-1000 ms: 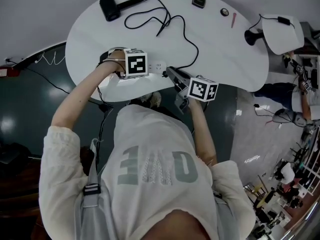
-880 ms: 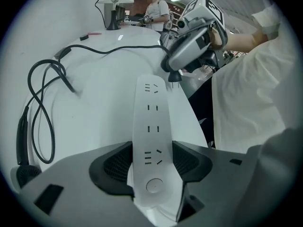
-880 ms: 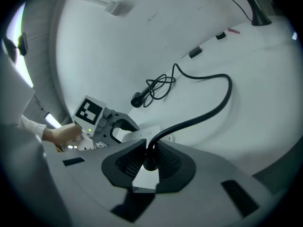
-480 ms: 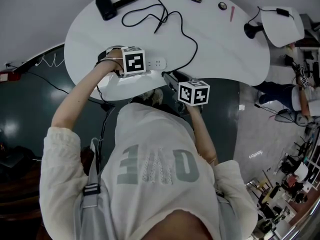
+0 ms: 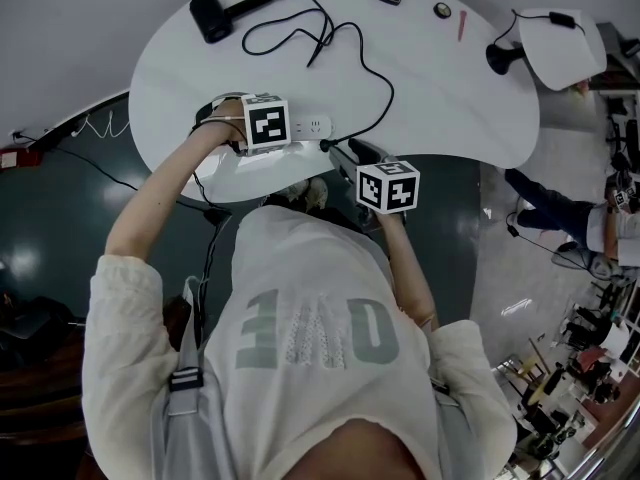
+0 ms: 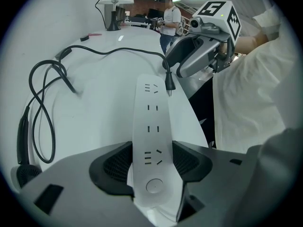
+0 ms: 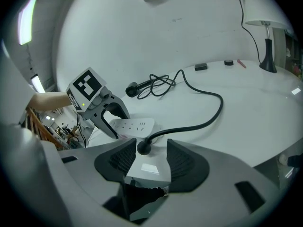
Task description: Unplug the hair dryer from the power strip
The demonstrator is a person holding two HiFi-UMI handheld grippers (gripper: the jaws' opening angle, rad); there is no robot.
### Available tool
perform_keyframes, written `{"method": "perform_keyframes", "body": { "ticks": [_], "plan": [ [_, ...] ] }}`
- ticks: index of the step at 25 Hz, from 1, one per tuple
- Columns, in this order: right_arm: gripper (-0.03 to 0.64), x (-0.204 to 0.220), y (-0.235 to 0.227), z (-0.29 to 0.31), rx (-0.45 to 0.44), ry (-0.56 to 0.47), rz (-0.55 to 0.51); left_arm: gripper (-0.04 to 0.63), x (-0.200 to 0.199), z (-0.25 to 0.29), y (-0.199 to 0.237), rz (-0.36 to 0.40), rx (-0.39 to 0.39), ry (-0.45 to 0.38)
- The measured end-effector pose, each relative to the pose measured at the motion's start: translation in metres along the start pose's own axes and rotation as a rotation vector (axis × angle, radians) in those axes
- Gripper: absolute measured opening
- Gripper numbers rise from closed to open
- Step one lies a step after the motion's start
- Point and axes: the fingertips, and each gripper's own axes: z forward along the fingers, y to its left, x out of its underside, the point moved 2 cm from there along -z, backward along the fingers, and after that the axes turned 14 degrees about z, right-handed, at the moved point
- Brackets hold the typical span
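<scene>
Left gripper view: left gripper (image 6: 151,163) clamped on power strip (image 6: 149,122). Right gripper (image 7: 146,156) jaws opening, plug (image 7: 143,147) loose between them (out of its socket, beside strip's end). Hair dryer (image 5: 212,16) at table's (image 5: 450,98) far side.

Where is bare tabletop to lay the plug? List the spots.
Widest: white table's right lobe, between the black cord and the far-right rim. Also between the black hair dryer and left tool. Crowded: near edge, around the white power strip.
</scene>
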Motion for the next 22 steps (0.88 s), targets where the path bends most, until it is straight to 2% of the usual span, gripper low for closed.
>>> {"method": "perform_keyframes", "body": {
  "ticks": [9, 13, 18, 22],
  "plan": [
    [0.193, -0.024, -0.004, -0.027, 0.055, -0.096, 0.016, 0.270, 0.006, -0.001, -0.005, -0.036, 0.044, 0.000],
    [0.195, -0.048, 0.003, -0.037, 0.023, -0.131, -0.003, 0.270, 0.007, -0.004, 0.000, -0.052, 0.020, -0.034],
    [0.233, -0.075, 0.026, -0.043, -0.016, -0.162, -0.055, 0.270, 0.002, -0.023, 0.010, -0.114, -0.026, -0.126],
    [0.239, -0.104, 0.046, -0.051, 0.003, -0.218, -0.146, 0.270, -0.009, -0.052, 0.028, -0.153, -0.127, -0.235]
  ]
}}
